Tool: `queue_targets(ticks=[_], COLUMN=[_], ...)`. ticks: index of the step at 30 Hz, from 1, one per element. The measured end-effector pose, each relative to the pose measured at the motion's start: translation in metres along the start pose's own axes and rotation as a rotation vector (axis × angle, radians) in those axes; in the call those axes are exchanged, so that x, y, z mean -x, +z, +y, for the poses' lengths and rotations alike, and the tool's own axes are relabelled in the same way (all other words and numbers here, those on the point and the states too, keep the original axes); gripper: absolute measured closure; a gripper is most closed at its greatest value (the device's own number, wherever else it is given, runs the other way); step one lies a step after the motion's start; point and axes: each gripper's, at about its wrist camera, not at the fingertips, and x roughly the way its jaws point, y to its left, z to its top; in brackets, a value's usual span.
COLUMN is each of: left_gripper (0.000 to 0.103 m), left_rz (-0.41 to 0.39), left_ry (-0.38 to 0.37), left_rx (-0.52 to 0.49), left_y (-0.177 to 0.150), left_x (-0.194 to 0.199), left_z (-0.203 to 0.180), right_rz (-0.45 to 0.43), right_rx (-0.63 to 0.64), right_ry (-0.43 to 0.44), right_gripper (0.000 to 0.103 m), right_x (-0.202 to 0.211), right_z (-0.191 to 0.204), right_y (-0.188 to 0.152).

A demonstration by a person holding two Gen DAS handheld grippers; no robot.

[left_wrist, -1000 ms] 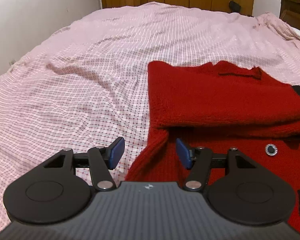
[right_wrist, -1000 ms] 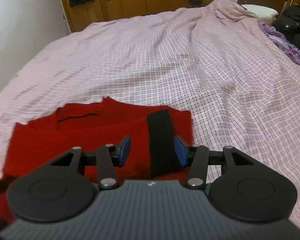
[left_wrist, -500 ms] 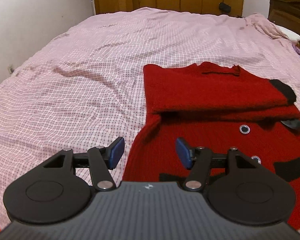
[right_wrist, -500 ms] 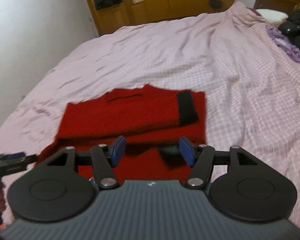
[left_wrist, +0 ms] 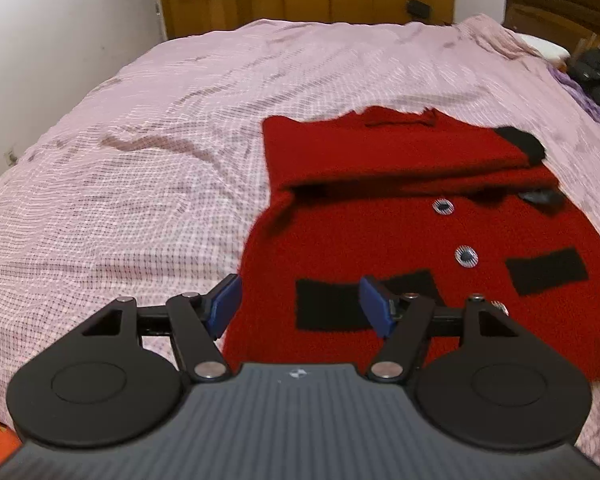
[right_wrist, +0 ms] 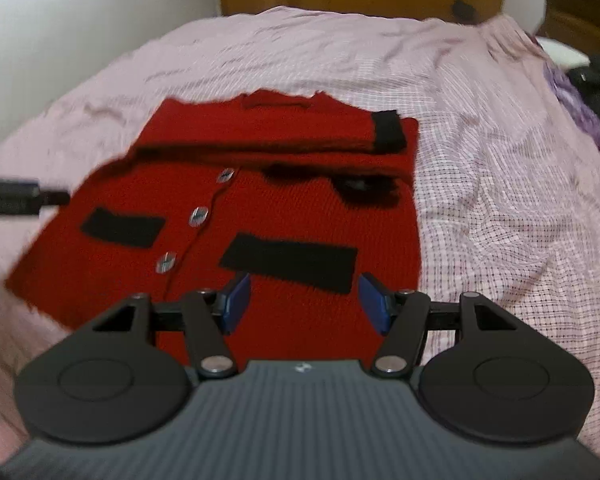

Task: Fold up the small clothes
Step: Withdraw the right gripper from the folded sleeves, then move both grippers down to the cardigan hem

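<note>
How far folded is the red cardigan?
Partly folded: the red cardigan has both black-cuffed sleeves laid across its top; the buttoned lower body lies spread on the bedsheet.

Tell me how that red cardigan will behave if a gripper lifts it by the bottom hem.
The red cardigan looks like thick, soft knit, so it will probably drape and sag rather than hold shape. Its sleeves lie loosely folded across the chest and may slide off. The fuzzy surface should grip the pads well.

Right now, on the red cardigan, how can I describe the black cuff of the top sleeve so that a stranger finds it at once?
Start from the pink checked bed and find the red cardigan lying on it. Across its far end a sleeve is folded flat, and the cuff is the black band at that sleeve's right tip. Unlike the two black pocket strips nearer you, it sits at the cardigan's far right corner.
</note>
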Motion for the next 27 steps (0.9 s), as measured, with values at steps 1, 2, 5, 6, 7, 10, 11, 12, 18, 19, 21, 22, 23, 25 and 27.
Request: queue_targets(ticks=[1,2,5,6,7,10,11,12,18,19,21,22,23,25,27], left_gripper=[0.031,0.031,0.030,0.030,0.030,0.030,0.030,0.030,0.030,0.030,0.030,0.030,0.030,0.030,0.030], left_rz=[0.006,0.012,0.027,0.033,0.040,0.060,0.065,0.070,0.102,0.106,0.114,0.119,0.124,0.130,0.132], left_ry=[-0.009,-0.015,-0.022,-0.023,-0.023,-0.027,-0.031,-0.036,-0.050,-0.054,-0.061,-0.065,-0.070,-0.076,-0.077], left_rx=[-0.006,-0.011,-0.026,-0.032,-0.039,-0.049,-0.051,-0.054,-0.076,-0.078,-0.082,-0.085,-0.088,-0.094,-0.099], left_y=[-0.004,-0.007,-0.017,-0.021,-0.025,-0.034,-0.037,-0.039,-0.052,-0.054,-0.056,-0.058,-0.059,-0.061,-0.062], left_x=[0.002,0.003,0.004,0.003,0.003,0.001,0.001,0.000,-0.004,-0.004,-0.005,-0.006,-0.006,-0.007,-0.007], left_z=[-0.002,-0.003,-0.008,-0.010,-0.012,-0.015,-0.016,-0.017,-0.024,-0.026,-0.028,-0.028,-0.029,-0.030,-0.030], right_rz=[0.006,0.014,0.030,0.032,0.033,0.039,0.043,0.048,0.059,0.060,0.064,0.067,0.069,0.072,0.077], right_rx=[0.013,0.024,0.045,0.054,0.068,0.102,0.104,0.102,0.137,0.143,0.146,0.148,0.152,0.169,0.193], right_ry=[0.006,0.015,0.025,0.022,0.011,-0.029,-0.027,-0.017,-0.016,-0.016,-0.010,-0.008,-0.009,-0.009,0.001], right_gripper=[0.041,0.041,0.041,0.041,0.041,0.041,0.041,0.041,0.041,0.041,0.041,0.041,0.041,0.041,0.039], right_x=[-0.001,-0.003,-0.009,-0.011,-0.013,-0.019,-0.019,-0.020,-0.022,-0.022,-0.023,-0.024,-0.024,-0.025,-0.024], right_z=[0.004,0.007,0.017,0.021,0.025,0.035,0.038,0.039,0.048,0.048,0.049,0.049,0.050,0.052,0.054], right_y=[-0.004,-0.008,-0.019,-0.022,-0.026,-0.035,-0.038,-0.040,-0.049,-0.050,-0.052,-0.052,-0.053,-0.054,-0.055])
